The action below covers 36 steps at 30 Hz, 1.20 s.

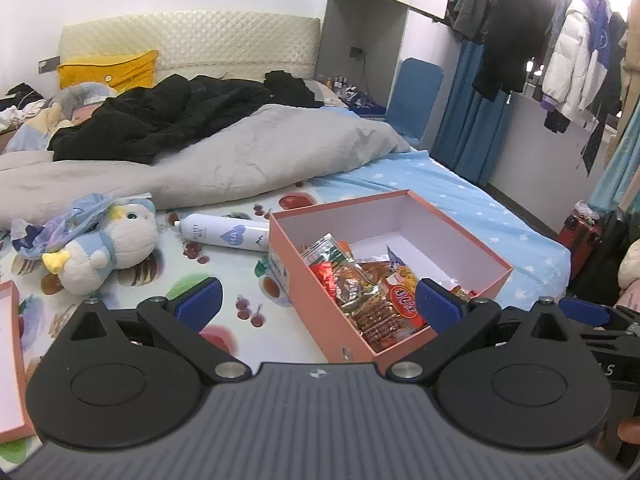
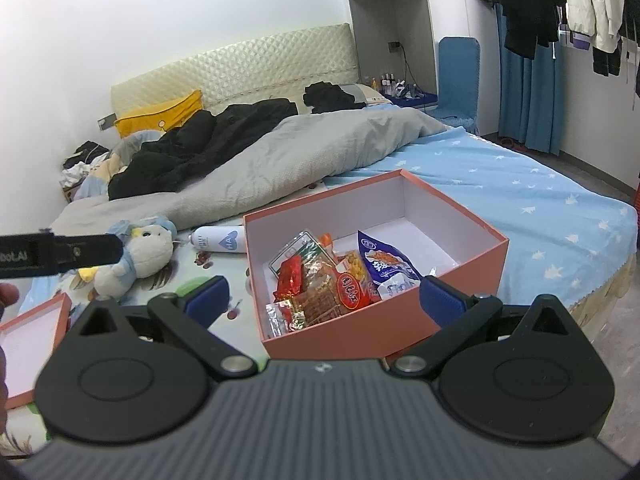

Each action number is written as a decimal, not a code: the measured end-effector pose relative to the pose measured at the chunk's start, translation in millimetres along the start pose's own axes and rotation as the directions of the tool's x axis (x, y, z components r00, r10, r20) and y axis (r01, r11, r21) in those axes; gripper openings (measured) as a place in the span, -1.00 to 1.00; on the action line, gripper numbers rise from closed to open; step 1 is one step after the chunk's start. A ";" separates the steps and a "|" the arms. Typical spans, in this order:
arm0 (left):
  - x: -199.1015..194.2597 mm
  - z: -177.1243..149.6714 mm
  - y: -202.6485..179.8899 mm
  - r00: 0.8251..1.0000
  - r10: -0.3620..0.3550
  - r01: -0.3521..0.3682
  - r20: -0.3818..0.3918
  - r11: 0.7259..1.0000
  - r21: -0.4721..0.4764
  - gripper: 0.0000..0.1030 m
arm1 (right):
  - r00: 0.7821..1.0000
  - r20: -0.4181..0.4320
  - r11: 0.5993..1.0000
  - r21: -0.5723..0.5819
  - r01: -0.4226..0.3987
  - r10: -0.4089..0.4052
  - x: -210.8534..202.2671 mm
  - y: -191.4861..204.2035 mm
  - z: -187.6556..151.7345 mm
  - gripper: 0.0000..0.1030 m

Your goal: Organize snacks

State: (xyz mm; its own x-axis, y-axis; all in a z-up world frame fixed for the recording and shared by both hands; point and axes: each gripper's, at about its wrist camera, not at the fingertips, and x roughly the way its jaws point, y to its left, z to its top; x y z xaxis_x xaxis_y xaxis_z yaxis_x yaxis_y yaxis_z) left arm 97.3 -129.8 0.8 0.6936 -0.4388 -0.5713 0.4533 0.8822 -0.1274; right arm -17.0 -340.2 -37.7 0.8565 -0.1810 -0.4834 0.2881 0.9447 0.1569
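An open salmon-pink box [image 1: 320,304] [image 2: 460,224] stands on the bed and holds several snack packets [image 1: 368,296] [image 2: 324,284], among them a blue bag [image 2: 384,260]. My left gripper [image 1: 318,306] is open and empty, its fingers straddling the box's near left corner. My right gripper [image 2: 324,296] is open and empty, held just before the box's near wall. The box lid [image 2: 28,340] [image 1: 10,360] lies upturned at the left.
A white bottle [image 1: 224,232] [image 2: 220,240] lies behind the box. A plush duck [image 1: 108,248] [image 2: 136,256] lies at the left. A grey duvet [image 1: 240,156] and black clothes cover the far bed. The bed edge drops off at the right [image 2: 592,284].
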 end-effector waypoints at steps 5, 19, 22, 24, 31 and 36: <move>-2.4 1.1 0.9 1.000 -0.003 0.002 -0.005 1.000 -0.014 1.00 | 1.000 0.008 1.000 0.000 -0.003 0.003 -2.3 0.4 0.5 1.00; -9.0 3.2 0.7 1.000 -0.003 0.003 0.012 1.000 -0.012 1.00 | 1.000 0.010 1.000 0.006 -0.018 0.018 -5.9 0.2 3.1 1.00; -9.7 2.2 0.4 1.000 -0.003 0.003 0.010 1.000 -0.014 1.00 | 1.000 0.013 1.000 -0.003 -0.014 0.014 -6.4 1.0 2.8 1.00; -10.2 1.5 0.4 1.000 -0.008 0.008 0.012 1.000 -0.011 1.00 | 1.000 0.015 1.000 -0.005 -0.011 0.011 -6.6 0.7 3.3 1.00; -9.3 0.4 -0.8 1.000 -0.013 0.013 0.003 1.000 -0.002 1.00 | 1.000 0.022 1.000 -0.007 0.001 0.000 -6.8 1.6 3.3 1.00; -9.2 0.2 -0.3 1.000 -0.008 0.008 0.003 1.000 -0.009 1.00 | 1.000 0.025 1.000 -0.010 0.004 -0.004 -7.6 2.1 2.3 1.00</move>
State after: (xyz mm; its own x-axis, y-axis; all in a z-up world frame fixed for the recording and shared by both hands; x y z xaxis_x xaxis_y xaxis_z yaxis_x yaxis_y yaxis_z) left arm 90.9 -126.1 6.2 0.6921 -0.4461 -0.5675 0.4537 0.8803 -0.1387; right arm -22.0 -337.4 -31.8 0.8657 -0.1910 -0.4626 0.2870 0.9467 0.1462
